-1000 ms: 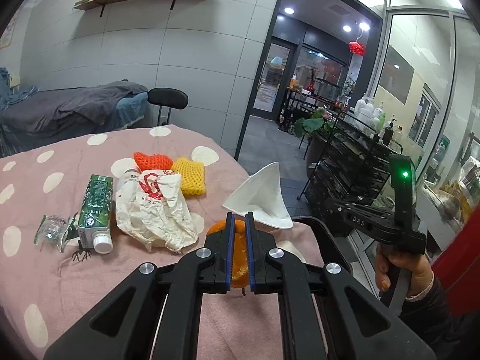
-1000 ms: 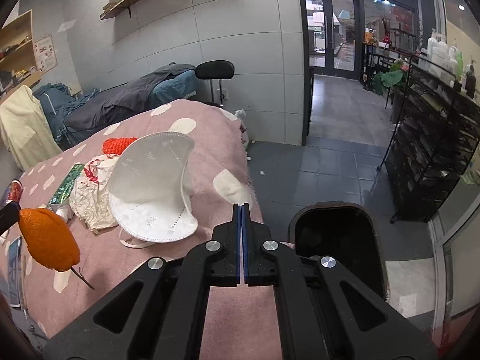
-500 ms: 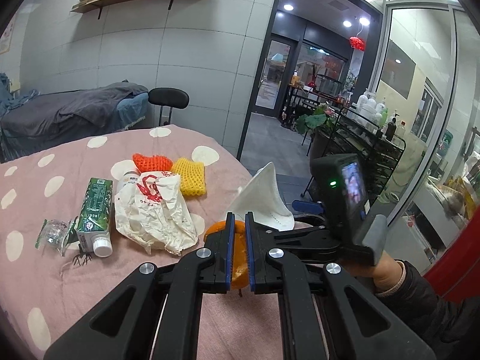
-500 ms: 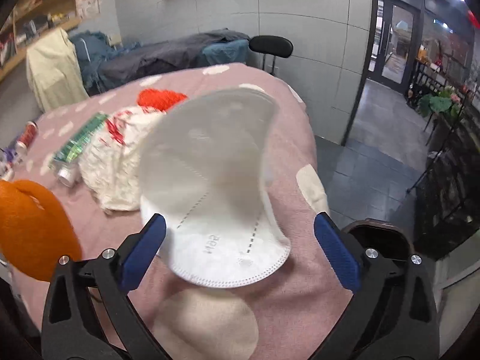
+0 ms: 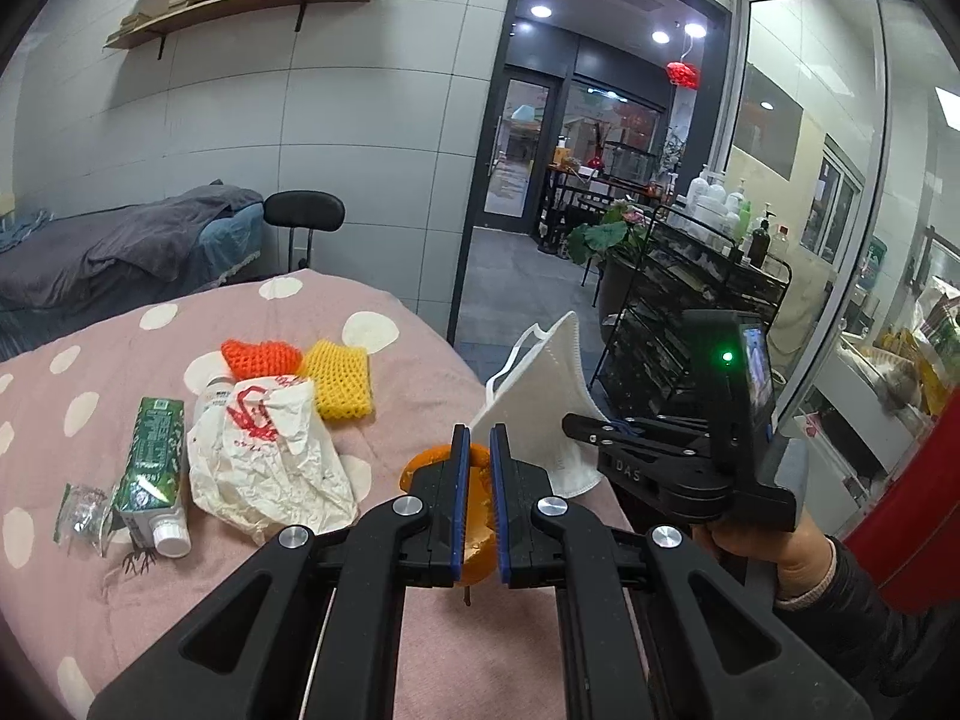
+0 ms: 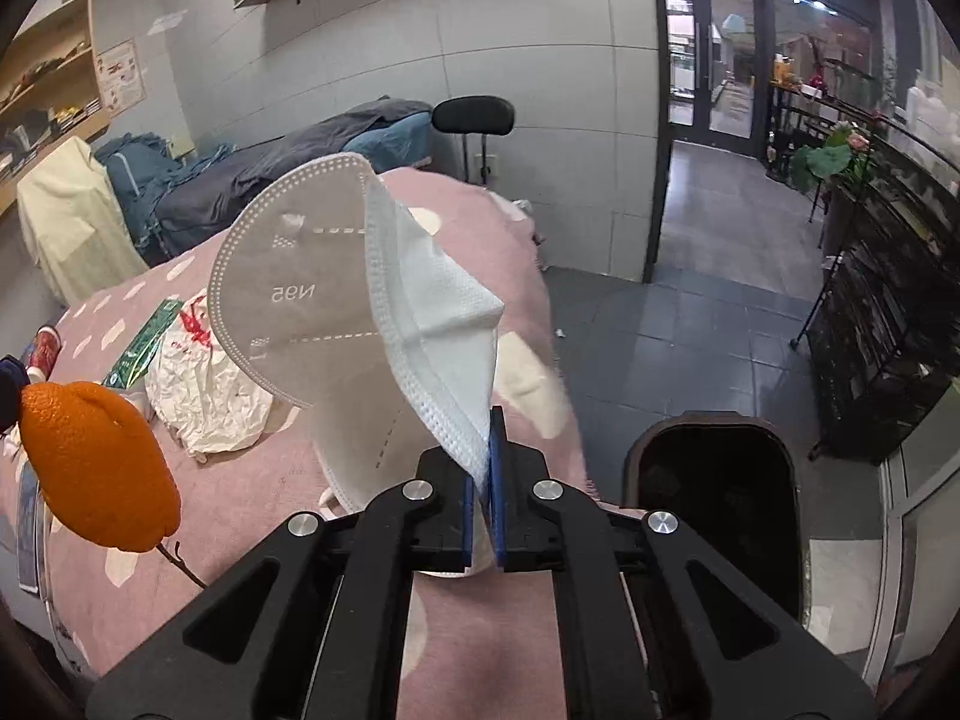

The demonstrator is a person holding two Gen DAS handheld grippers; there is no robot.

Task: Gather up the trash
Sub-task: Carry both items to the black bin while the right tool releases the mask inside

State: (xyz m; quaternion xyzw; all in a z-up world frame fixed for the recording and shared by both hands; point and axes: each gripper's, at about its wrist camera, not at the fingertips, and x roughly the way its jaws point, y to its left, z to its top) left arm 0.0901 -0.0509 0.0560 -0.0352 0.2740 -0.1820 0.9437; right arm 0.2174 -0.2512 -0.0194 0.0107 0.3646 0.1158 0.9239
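My left gripper (image 5: 475,450) is shut on an orange peel (image 5: 477,525), held just above the pink dotted bedcover (image 5: 108,360); the same orange peel (image 6: 96,468) hangs at the left of the right wrist view. My right gripper (image 6: 483,480) is shut on the lower edge of a white N95 mask (image 6: 360,312), lifted clear of the bedcover. From the left wrist view, the mask (image 5: 549,396) stands up to the right of my left fingers. A dark bin (image 6: 714,510) stands open on the floor beside the bed's corner.
On the bedcover lie a crumpled white bag with red print (image 5: 264,450), a green carton (image 5: 150,462), a clear wrapper (image 5: 81,510), an orange net (image 5: 261,357) and a yellow net (image 5: 339,378). A black rack (image 5: 690,324) stands right; a black stool (image 5: 303,213) stands behind the bed.
The right gripper opened wide around the mask, then shut on its edge and lifted it upright off the bedcover. The left gripper kept its hold on the peel and shifted slightly.
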